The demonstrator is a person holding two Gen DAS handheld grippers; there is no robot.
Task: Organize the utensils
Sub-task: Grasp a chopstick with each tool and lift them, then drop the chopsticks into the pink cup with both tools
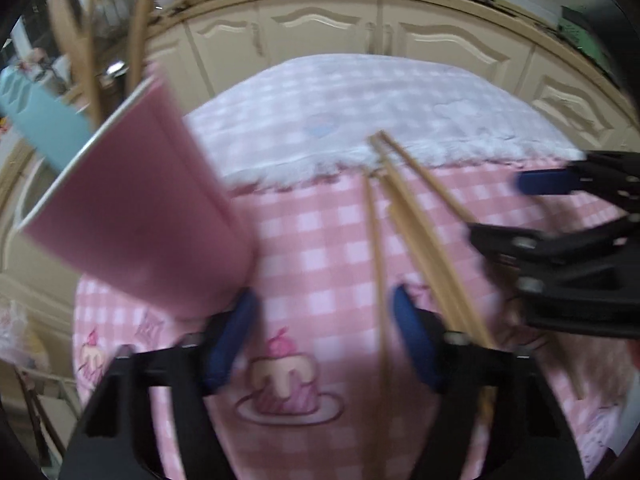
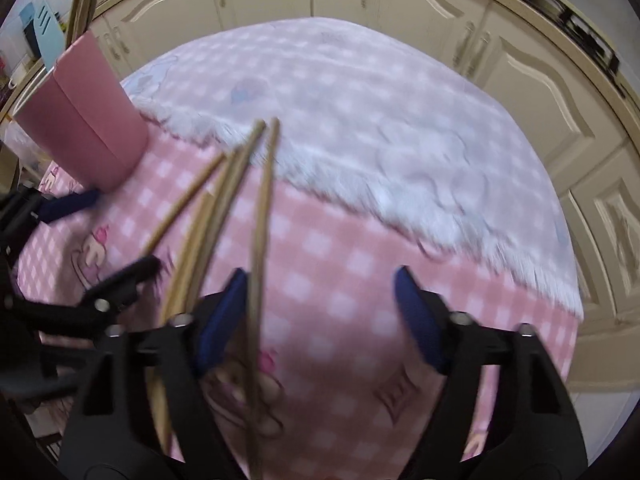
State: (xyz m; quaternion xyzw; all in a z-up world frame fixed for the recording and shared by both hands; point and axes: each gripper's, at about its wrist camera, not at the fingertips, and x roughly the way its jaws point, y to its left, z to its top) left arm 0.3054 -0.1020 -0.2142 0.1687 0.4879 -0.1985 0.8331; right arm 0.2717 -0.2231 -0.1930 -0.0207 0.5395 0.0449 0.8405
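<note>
Closing squarely on the loose chopsticks (image 2: 256, 200) matters: both hand-held grippers, left (image 1: 324, 340) and right (image 2: 320, 320), are half open, gripping nothing; pink holder (image 1: 132, 208) waits far left.

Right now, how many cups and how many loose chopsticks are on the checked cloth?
Pink cup: 1
Loose chopsticks: 4, as far as the blur lets me count
Total: 5
The sticks standing in the cup are not counted.

My left tool (image 1: 322, 336) right of the cup (image 1: 136, 208), chopsticks (image 1: 416, 220) on the blanket (image 1: 320, 240) between my tools, cabinets (image 1: 320, 32) behind.
</note>
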